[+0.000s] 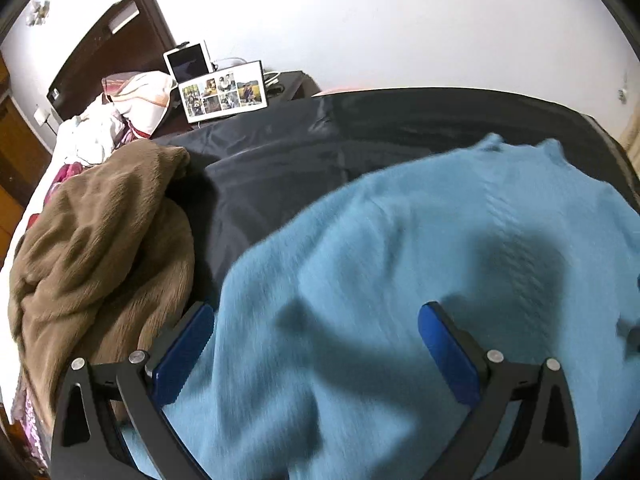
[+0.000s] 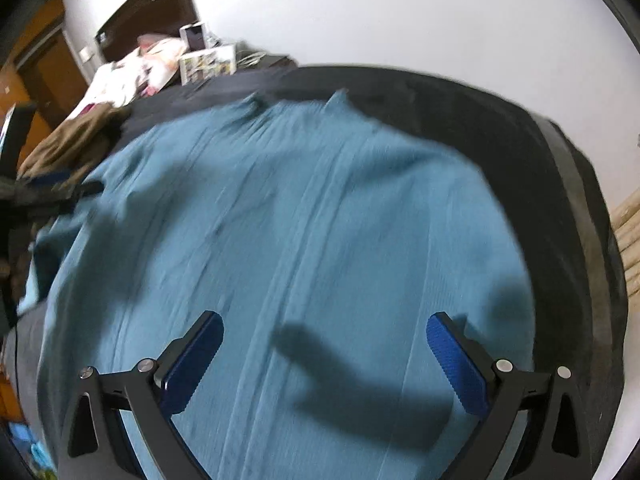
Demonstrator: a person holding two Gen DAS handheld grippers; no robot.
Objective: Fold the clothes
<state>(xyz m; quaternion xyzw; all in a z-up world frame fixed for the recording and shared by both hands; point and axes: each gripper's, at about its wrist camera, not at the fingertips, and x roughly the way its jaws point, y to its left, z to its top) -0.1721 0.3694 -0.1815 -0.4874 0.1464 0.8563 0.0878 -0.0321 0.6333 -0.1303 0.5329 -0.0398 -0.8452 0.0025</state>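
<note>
Lying flat on the dark cover (image 1: 280, 168), the blue sweater (image 1: 400, 260) spreads beneath and ahead of both tongs. Left gripper (image 1: 316, 354): spread wide, empty; brown fleece garment (image 1: 100, 240) just off its left finger. Right gripper (image 2: 324, 364): spread wide, empty, over the ribbed centre. Advice: take matching edges, pinch one layer, fold evenly.

wall (image 1: 380, 20): plain white, evenly lit | headboard (image 1: 116, 48): dark wood, against the wall | door (image 2: 48, 60): orange-brown wood, far left | bed cover (image 1: 280, 168): dark, smooth | photo frame (image 1: 222, 92): collage, propped beside a tablet (image 1: 189, 62) | floor (image 2: 630, 236): pale, at right edge
</note>
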